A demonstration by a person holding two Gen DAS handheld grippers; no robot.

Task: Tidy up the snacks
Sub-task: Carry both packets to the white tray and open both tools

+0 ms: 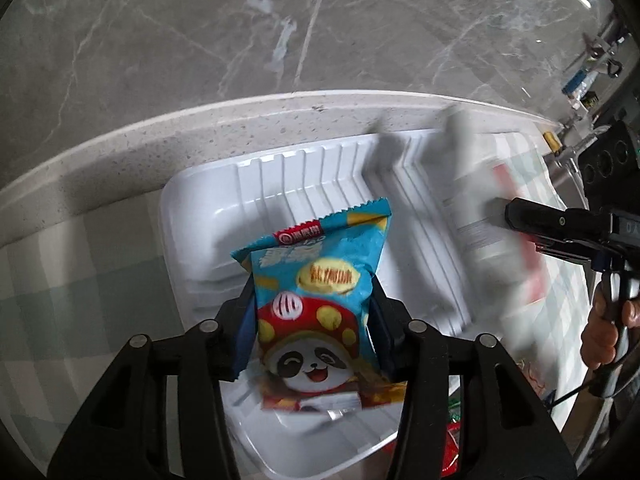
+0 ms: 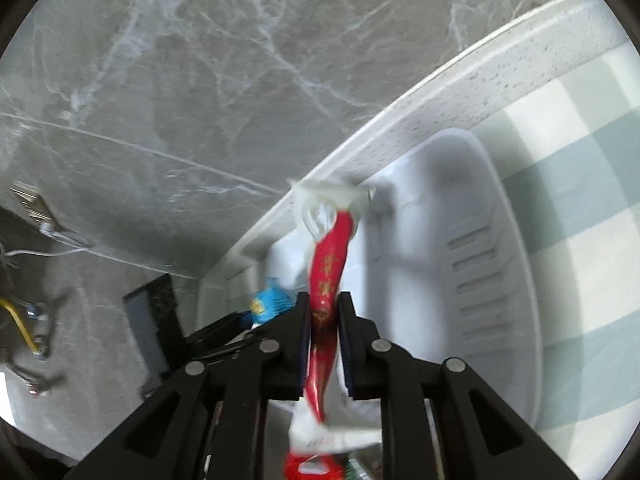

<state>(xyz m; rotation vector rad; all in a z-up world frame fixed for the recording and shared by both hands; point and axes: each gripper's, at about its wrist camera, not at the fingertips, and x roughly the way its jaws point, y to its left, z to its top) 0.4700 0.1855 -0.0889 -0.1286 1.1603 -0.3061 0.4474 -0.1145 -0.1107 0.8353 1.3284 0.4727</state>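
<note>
Blue foil snack pack (image 1: 316, 304), prob. light, crinkly & slick, sits pinched mid-body in left gripper (image 1: 314, 320) over white tray (image 1: 200, 200); right gripper (image 2: 324, 336) clamps thin red pouch (image 2: 330, 264) near tray's far rim.

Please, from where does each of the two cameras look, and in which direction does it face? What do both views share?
Left wrist: sits on the left gripper, looks down its fingers at the blue panda snack packet over the white tray; the right gripper and a hand show.
Right wrist: sits on the right gripper, looks along its fingers at the red and white packet.
Shared: tray, both packets, checked cloth, marble floor.
</note>
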